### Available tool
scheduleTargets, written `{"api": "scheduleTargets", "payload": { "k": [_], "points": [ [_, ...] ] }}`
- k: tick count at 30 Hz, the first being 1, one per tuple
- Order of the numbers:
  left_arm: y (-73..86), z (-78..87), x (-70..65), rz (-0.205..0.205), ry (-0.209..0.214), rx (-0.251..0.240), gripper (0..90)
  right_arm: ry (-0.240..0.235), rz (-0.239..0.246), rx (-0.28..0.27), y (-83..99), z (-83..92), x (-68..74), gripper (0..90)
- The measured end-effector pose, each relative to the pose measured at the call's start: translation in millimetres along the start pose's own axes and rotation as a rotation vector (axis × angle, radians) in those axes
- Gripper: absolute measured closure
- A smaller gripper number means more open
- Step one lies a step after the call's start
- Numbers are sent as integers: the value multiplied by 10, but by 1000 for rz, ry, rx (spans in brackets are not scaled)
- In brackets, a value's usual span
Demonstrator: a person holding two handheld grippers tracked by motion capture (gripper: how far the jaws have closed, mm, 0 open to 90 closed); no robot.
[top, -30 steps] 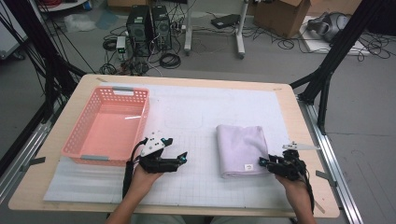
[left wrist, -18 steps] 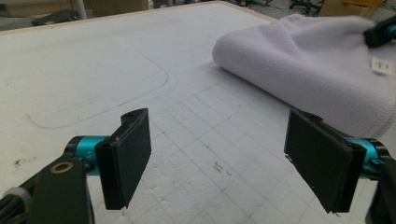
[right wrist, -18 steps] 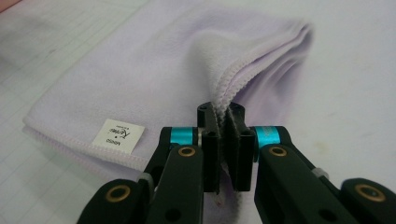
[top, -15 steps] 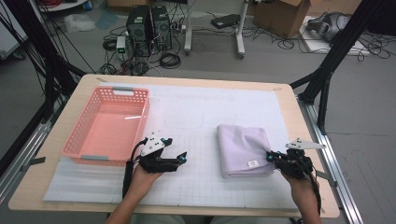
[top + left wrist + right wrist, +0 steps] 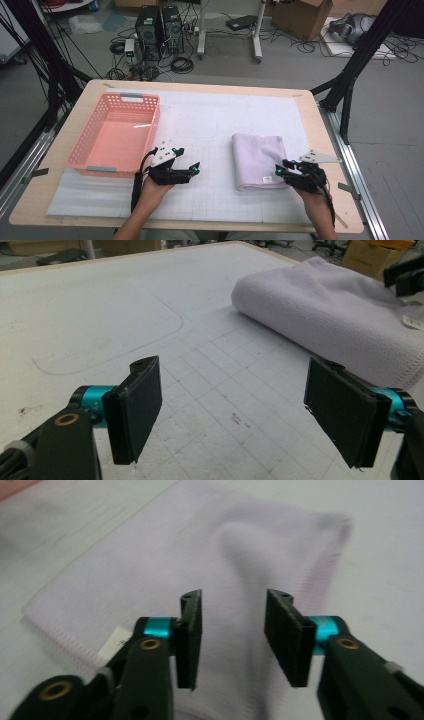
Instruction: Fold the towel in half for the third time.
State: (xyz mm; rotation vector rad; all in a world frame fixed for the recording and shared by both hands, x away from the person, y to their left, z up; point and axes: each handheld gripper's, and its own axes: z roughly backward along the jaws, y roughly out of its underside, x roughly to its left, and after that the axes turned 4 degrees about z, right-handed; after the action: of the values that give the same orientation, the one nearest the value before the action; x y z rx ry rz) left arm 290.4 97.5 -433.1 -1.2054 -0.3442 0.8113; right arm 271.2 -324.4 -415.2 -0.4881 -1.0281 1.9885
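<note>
A folded pale lilac terry towel (image 5: 261, 161) lies flat on the white gridded mat (image 5: 210, 125) that covers the light wooden table (image 5: 320, 130), right of the table's middle and well apart from the pink perforated plastic basket (image 5: 116, 135) that stands at the mat's left side. A small white label (image 5: 267, 179) sits at the towel's near edge. The right hand-held gripper (image 5: 281, 170), carried by the person's right hand (image 5: 309, 192), reaches the towel's near right corner; in the right gripper view its two black jaws have just been opening and stand apart above the cloth (image 5: 165, 570), which rises in a soft ridge beyond them, with nothing pinched between the pads and the label (image 5: 116, 641) just to the left of the left jaw. That view is blurred, so whether the jaw tips brush the fabric cannot be told. The left hand-held gripper (image 5: 195, 167), in the person's left hand (image 5: 156, 189), rests low over the mat between the basket and the towel, pointing toward the towel. In the left gripper view its jaws are spread wide with only the bare gridded mat (image 5: 100, 310) between them, and the towel's (image 5: 340, 310) rolled edge lies ahead to the right, near but not touching them.
</note>
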Motion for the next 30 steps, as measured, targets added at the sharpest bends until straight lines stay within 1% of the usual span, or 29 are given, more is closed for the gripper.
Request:
{"api": "scheduleTargets", "payload": {
  "k": [1,2,3,4,5,6,7,8,9,10,12,13,14,15,17,18,20,22,23,24,25,26,27,28,29,30],
  "points": [
    [0,2,1,0,-1,-1,234,-10,15,12,8,-50,14,605],
    [-1,6,5,0,-3,-2,234,-12,20,40,22,-108,29,609],
    [-2,9,10,2,-4,-5,234,10,36,71,40,-156,23,610],
    [-4,15,15,6,-5,-9,233,34,35,97,57,-178,2,610],
    [-6,20,19,8,-8,-13,233,54,16,105,67,-166,-39,607],
    [-9,27,24,9,-9,-15,232,87,-7,116,77,-135,-88,600],
    [-10,32,28,10,-12,-15,232,109,-40,134,90,-96,-137,569],
    [-11,35,32,11,-13,-17,232,109,-76,142,105,-58,-187,531],
    [-11,34,35,13,-14,-17,232,108,-101,140,104,-15,-216,543],
    [-11,30,37,13,-15,-15,232,121,-88,111,72,36,-213,547],
    [-9,19,34,11,-14,-11,231,100,-47,15,-59,122,-170,546],
    [-9,14,29,12,-14,-11,231,88,-20,-22,-136,134,-147,535],
    [-11,13,26,13,-16,-15,231,78,12,-45,-214,123,-126,517],
    [-15,17,25,17,-15,-18,231,65,46,-59,-285,83,-110,520],
    [-20,21,23,22,-13,-31,230,51,110,-44,-407,-58,-99,542],
    [-21,23,24,21,-13,-31,229,42,130,-39,-449,-151,-103,567],
    [-20,24,33,22,-15,-29,227,37,143,1,-511,-352,-114,585],
    [-18,21,37,26,-18,-29,227,22,118,29,-531,-584,-128,615],
    [-17,22,38,26,-16,-28,227,23,95,42,-530,-656,-135,625],
    [-15,23,35,25,-15,-27,227,32,76,62,-524,-749,-151,628],
    [-15,26,33,23,-16,-27,227,54,56,95,-509,-848,-175,635],
    [-14,28,29,23,-16,-28,227,65,50,107,-497,-893,-199,639],
    [-13,31,28,20,-16,-28,227,75,25,105,-483,-919,-237,642],
    [-13,35,27,20,-18,-29,227,89,-4,88,-473,-916,-289,624],
    [-13,35,27,20,-18,-29,226,106,-43,79,-460,-902,-335,619],
    [-11,39,28,23,-15,-28,227,157,-66,79,-443,-872,-389,661]
  ]
}}
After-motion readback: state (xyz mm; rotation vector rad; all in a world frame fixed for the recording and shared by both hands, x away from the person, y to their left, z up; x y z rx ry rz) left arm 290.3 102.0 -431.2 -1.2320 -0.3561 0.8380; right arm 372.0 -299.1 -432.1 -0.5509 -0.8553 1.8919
